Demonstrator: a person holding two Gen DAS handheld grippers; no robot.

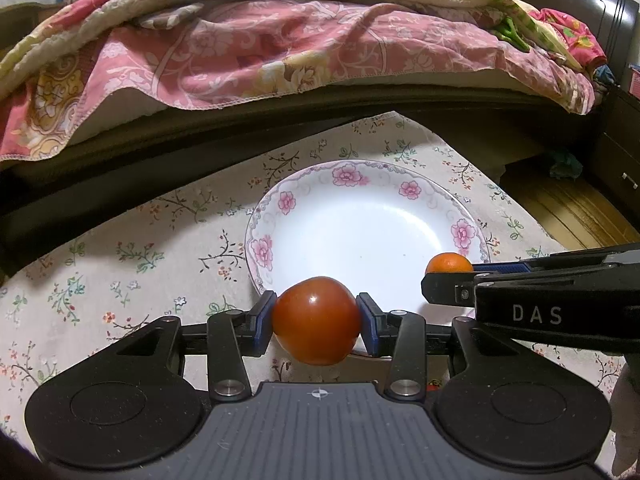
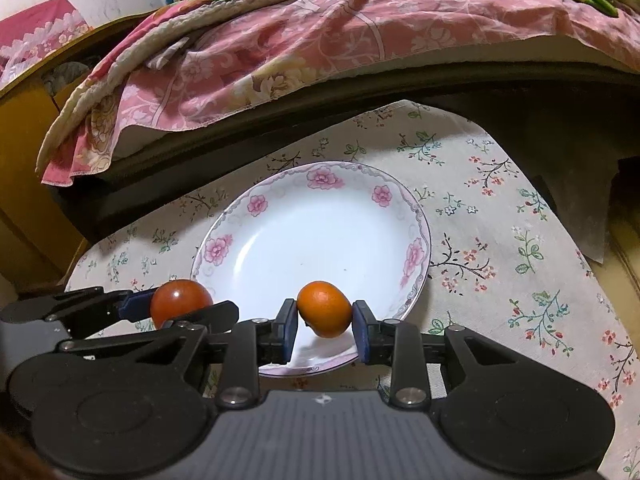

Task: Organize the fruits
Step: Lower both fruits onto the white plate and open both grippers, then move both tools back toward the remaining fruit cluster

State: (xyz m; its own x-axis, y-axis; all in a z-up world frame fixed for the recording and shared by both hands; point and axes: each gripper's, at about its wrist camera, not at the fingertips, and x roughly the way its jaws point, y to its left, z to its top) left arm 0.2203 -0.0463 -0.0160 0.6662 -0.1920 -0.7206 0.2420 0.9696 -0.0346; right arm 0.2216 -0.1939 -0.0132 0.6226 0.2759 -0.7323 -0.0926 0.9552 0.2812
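In the left wrist view, two fruits are counted: one red tomato [image 1: 316,320] and one small orange [image 1: 449,263], with a single flowered plate [image 1: 266,216] set on a floral tablecloth [image 1: 120,248]. The tomato is clamped between the blue pads [image 1: 264,322] of the left claw [image 1: 316,322], touching both, and is held above the near rim of the plate; it is nearly round, so no long axis can be told. The right claw [image 1: 448,276] is seen entering from the right edge (marked with the letters DAS), and the orange is gripped at its tip, over the plate's right rim. A bed [image 1: 280,128] draped with a pink quilt [image 1: 280,48] is seen behind the table. In the right wrist view, the same count is given: one orange [image 2: 325,309], one tomato [image 2: 181,300], one plate [image 2: 416,248]. The orange is squeezed between the two blue pads of the right claw [image 2: 325,322], pressed by both, and is held over the near part of the plate; it is slightly oval, its long axis running roughly across, from pad to pad. The left claw [image 2: 176,306] is seen at the left, closed on the tomato, just beside the plate's left rim. The two fruits are held apart, side by side.
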